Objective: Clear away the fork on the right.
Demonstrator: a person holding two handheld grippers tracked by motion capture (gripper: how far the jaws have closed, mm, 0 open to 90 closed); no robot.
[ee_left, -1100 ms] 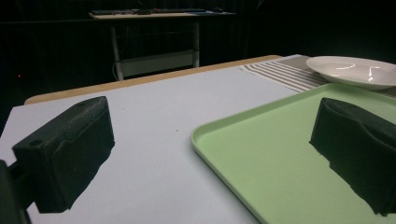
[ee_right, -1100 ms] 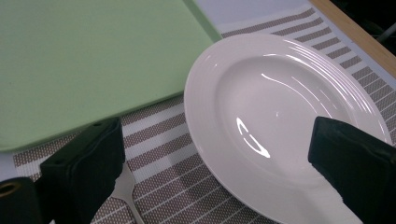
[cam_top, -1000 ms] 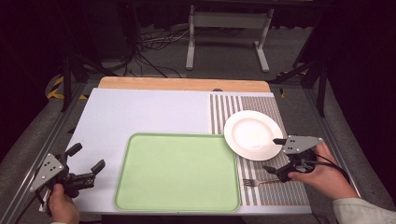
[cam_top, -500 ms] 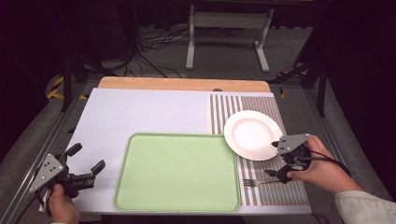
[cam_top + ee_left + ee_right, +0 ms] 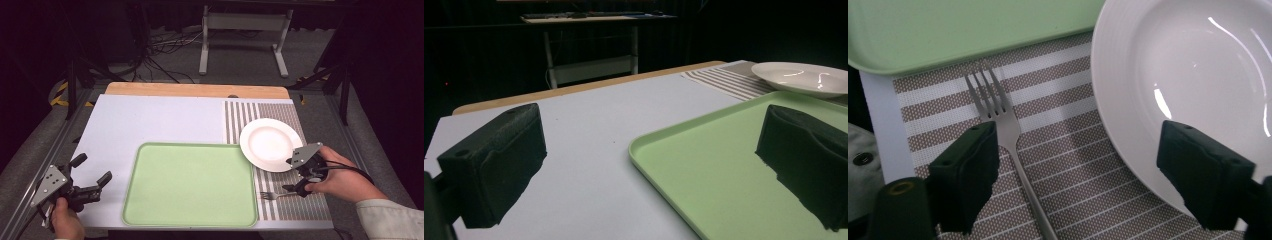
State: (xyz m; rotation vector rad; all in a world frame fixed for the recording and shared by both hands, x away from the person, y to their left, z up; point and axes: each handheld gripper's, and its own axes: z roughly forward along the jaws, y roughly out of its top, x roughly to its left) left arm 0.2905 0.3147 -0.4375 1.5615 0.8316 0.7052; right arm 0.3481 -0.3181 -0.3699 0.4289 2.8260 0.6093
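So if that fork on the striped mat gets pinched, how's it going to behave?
The fork looks like thin, shiny metal: probably stiff, light and rather slippery. Lying flat on the striped mat, it may skid before lifting. The right gripper, its jaws just closing, isn't on it.

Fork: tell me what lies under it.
The fork lies on the striped placemat, tines toward the green tray, beside the white plate. The right gripper's left jaw hides part of its handle.

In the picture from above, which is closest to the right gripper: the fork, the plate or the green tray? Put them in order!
From the right gripper:
1. Fork, on the striped mat just below it.
2. Plate, just above it.
3. Green tray, to its left.
Fork and plate are nearly tied.
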